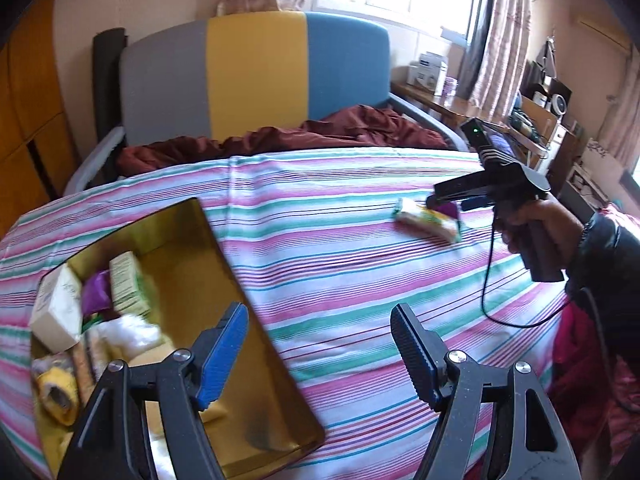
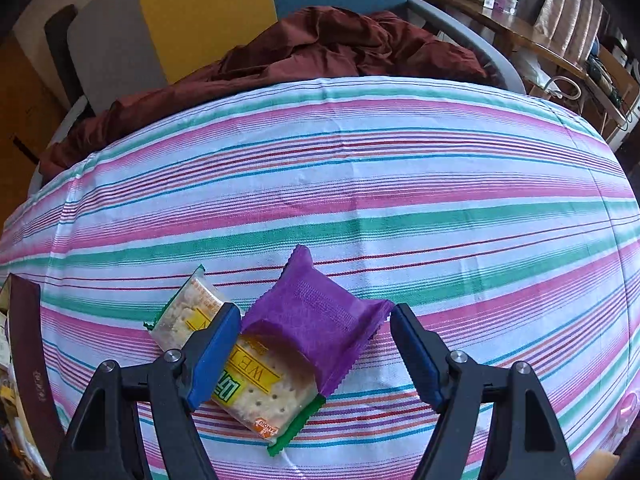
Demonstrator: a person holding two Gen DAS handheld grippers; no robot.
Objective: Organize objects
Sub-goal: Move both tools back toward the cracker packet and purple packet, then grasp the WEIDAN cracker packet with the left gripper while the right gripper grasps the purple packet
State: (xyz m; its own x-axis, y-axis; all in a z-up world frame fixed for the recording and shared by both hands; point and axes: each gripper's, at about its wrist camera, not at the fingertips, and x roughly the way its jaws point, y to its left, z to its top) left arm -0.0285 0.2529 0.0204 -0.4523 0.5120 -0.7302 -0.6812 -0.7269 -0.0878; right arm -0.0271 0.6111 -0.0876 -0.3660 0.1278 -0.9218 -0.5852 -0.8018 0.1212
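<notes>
Left wrist view looks along the striped sheet (image 1: 340, 248) toward the headboard (image 1: 256, 76), fairly high. Right wrist view sits low, close over the same sheet (image 2: 340, 184) (headboard (image 2: 200, 12) shared too).

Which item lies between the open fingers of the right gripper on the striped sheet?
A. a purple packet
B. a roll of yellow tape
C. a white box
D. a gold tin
A: the right gripper is open over the crinkled purple packet, which overlaps a clear cracker packet.
</notes>
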